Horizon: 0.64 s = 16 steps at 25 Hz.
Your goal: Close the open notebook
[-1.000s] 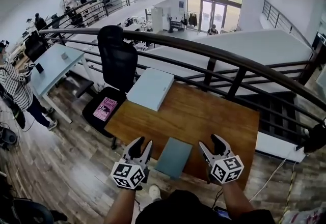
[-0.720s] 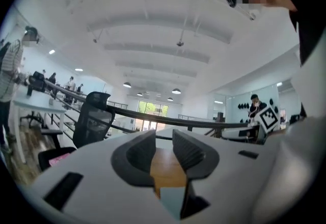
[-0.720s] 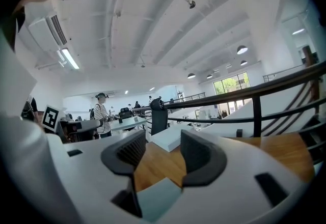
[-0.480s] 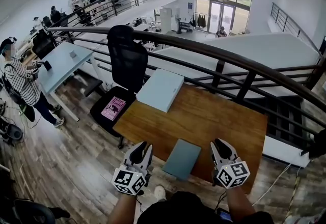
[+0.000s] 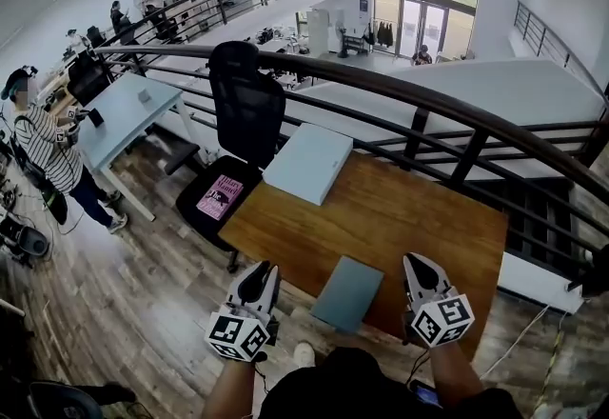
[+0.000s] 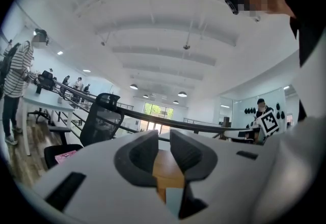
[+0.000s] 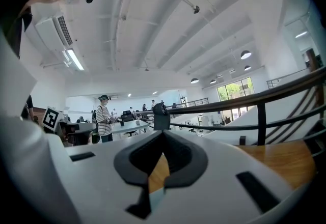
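Right gripper point(image 7: 162, 135), jaws pressed together and empty, faces a wooden table point(image 7: 285, 159) and dark railing point(image 7: 230, 100).

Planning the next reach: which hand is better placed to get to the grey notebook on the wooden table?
Probably the right. The right gripper, jaws shut, is over the table beside the notebook. The left gripper hangs off the table's edge, farther away; its empty jaws have just been closing.
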Available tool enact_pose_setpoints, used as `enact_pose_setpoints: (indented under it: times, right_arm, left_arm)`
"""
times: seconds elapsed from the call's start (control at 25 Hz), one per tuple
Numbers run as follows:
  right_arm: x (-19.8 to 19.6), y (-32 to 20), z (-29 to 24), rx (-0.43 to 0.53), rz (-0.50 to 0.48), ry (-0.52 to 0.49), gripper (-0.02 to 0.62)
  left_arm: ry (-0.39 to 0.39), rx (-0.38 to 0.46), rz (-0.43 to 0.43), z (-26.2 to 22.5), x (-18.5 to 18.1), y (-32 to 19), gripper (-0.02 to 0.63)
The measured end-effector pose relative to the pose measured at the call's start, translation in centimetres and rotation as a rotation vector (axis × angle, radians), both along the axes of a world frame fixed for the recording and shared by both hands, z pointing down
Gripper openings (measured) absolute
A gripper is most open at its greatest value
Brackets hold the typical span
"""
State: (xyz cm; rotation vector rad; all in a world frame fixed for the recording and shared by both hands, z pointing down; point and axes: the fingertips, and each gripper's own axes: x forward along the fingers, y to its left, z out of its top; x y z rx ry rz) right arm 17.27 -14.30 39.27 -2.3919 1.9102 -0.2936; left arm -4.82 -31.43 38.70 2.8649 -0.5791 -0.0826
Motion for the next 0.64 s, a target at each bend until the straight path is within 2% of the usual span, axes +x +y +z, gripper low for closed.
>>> enact_pose_setpoints:
  times: [0.08, 0.24, 0.64]
  right_arm:
    - [0.0, -0.2, -0.2, 0.003, -0.013, 0.003, -0.005]
    - [-0.1, -0.7, -0.1, 0.001, -0.033, 0.006, -0.005]
    - [0.4, -1.4, 0.4, 0.006, -0.058, -0.01, -0.005]
  left_arm:
    - [0.01, -0.002, -0.005, -0.2, 0.1, 0.1, 0.078]
    - [-0.016, 0.036, -0.005, -0.3, 0.4, 0.4, 0.077]
    - [-0.02, -0.005, -0.03, 1.0, 0.4, 0.3, 0.075]
